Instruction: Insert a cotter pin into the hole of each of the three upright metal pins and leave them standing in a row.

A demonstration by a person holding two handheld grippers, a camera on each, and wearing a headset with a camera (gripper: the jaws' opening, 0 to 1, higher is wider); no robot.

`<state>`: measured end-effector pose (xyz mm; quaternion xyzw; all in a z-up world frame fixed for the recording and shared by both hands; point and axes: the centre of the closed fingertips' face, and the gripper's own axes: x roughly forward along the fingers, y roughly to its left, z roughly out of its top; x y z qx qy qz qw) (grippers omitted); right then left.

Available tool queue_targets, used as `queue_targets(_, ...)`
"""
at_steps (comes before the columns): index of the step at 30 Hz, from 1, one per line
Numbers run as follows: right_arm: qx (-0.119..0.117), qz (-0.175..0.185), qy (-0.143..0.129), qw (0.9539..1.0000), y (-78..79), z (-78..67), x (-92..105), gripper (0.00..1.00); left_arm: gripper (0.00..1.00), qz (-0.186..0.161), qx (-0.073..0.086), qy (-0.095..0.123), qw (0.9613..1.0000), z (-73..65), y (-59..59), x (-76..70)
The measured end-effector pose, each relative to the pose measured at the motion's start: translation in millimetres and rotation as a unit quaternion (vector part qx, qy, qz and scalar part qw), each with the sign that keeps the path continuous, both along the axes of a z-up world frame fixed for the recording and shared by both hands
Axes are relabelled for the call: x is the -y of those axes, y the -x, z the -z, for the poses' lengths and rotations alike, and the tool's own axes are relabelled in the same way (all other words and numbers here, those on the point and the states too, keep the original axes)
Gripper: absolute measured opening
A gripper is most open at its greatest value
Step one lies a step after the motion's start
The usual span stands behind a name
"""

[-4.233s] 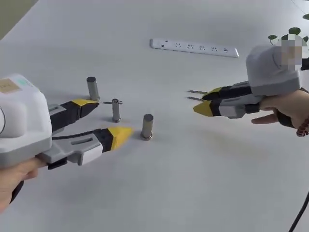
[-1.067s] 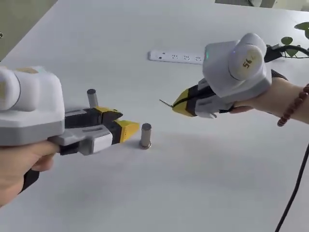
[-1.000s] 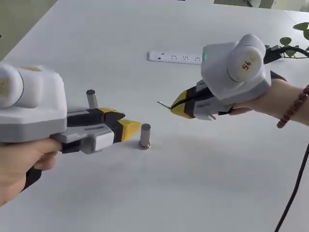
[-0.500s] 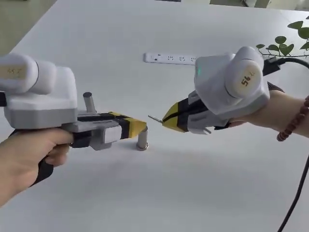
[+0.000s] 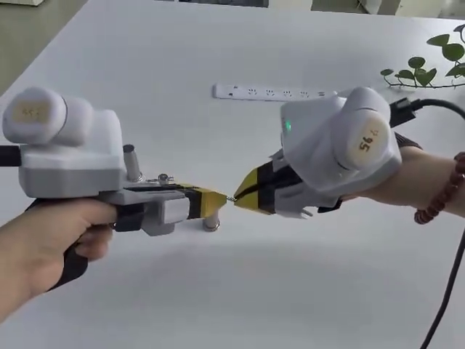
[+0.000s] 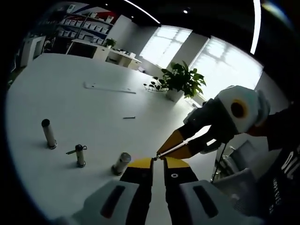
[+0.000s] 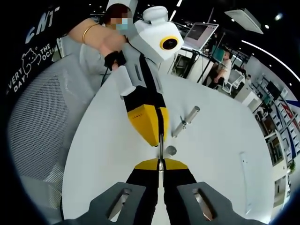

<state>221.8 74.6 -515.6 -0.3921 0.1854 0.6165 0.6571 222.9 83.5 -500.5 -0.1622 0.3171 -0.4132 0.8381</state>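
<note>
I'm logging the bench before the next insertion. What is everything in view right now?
metal pins: three, grey, upright in a row on the table
cotter pins: three, dark; one through the middle metal pin, one in the right gripper, one loose on the table toward the power strip
power strip: one, white, far side of the table
plant: one, green, far right
table: one, white
cable: one, black, behind the right gripper
left gripper: one, grey with yellow tips, shut, tips at the held cotter pin's free end
right gripper: one, same colours, shut on a cotter pin
hands: two, one on each gripper
</note>
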Motion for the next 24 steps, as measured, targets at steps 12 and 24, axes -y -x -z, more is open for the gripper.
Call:
queue_targets(12,0.008,-0.008,-0.001,0.9999,3.9,-3.0,-2.3,0.0,0.01,-0.001,0.005,0.01,0.9999,-3.8,-1.8,2.1)
queue_targets(24,0.014,-0.007,-0.002,0.9999,4.2,-3.6,-3.0,0.0,0.01,0.015,0.035,-0.004,0.9993,-5.5,1.0,3.2)
